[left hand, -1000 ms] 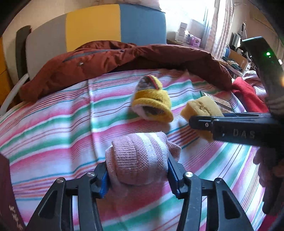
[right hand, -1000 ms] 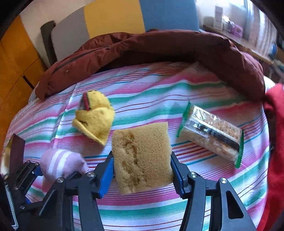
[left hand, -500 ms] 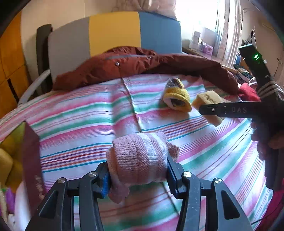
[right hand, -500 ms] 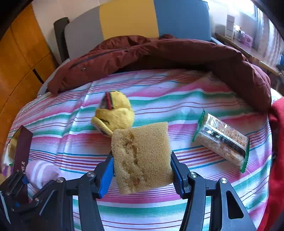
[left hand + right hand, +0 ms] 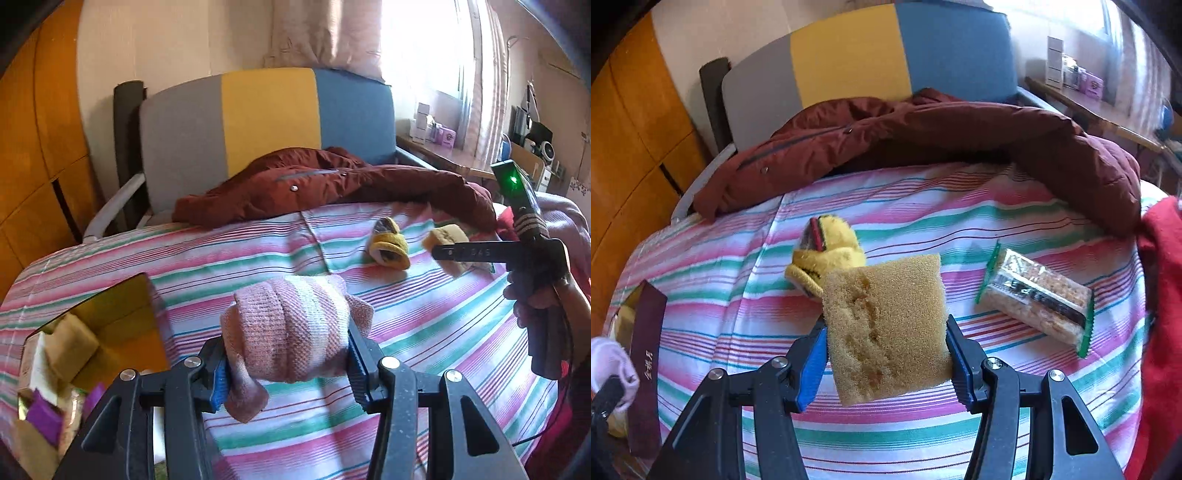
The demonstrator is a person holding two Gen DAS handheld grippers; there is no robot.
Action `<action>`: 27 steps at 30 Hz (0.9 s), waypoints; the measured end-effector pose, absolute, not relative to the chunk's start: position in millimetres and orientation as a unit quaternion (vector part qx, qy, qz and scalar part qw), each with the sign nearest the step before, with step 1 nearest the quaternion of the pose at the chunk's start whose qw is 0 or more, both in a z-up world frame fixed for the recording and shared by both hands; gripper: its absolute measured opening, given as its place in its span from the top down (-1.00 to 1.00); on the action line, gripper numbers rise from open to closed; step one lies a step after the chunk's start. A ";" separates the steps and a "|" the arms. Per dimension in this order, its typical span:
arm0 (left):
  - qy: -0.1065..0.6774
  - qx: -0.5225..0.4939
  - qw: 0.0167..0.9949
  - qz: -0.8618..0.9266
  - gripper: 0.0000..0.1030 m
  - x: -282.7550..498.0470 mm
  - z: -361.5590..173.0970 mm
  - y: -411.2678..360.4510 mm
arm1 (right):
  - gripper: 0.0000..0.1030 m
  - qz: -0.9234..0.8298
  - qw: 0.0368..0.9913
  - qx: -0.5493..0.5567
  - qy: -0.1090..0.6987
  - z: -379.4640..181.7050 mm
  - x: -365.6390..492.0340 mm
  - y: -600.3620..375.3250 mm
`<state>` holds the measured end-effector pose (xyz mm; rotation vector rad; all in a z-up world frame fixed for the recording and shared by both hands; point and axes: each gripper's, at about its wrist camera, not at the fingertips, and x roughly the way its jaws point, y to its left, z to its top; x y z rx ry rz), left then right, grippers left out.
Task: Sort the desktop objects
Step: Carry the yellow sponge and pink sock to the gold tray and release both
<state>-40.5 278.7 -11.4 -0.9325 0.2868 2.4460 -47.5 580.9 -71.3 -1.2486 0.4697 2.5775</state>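
A: What do the left gripper [image 5: 286, 363] and its fingers [image 5: 218, 369] have?

B: They are clamped part-way on a rolled pink sock [image 5: 288, 328], pads pressing both flanks — it hangs clear of the sheet [image 5: 258, 266]. Just left of and below the fingers sits an open box [image 5: 110, 314] already holding bits, likely where the sock goes.

A: And the right gripper [image 5: 884, 354]?

B: Closed about as far on a sponge [image 5: 886, 328], squeezed by its edges and lifted, probably waiting its turn for the box. Just beyond its fingers lies a yellow sock [image 5: 827, 258]; to their right, a wrapped bar [image 5: 1038, 306] — both unsorted on the sheet. Behind everything, a brown jacket [image 5: 923, 136].
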 end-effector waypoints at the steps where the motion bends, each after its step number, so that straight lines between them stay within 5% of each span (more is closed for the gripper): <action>1: 0.105 -0.342 0.248 0.900 0.00 -39.8 -10.1 274.0 | -0.13 0.882 0.119 -0.425 0.164 -70.7 -48.1 582.0; 27: 0.049 -0.336 0.150 0.928 0.00 -30.2 6.4 141.5 | -0.16 0.900 0.027 -0.399 0.175 -22.9 -42.4 491.1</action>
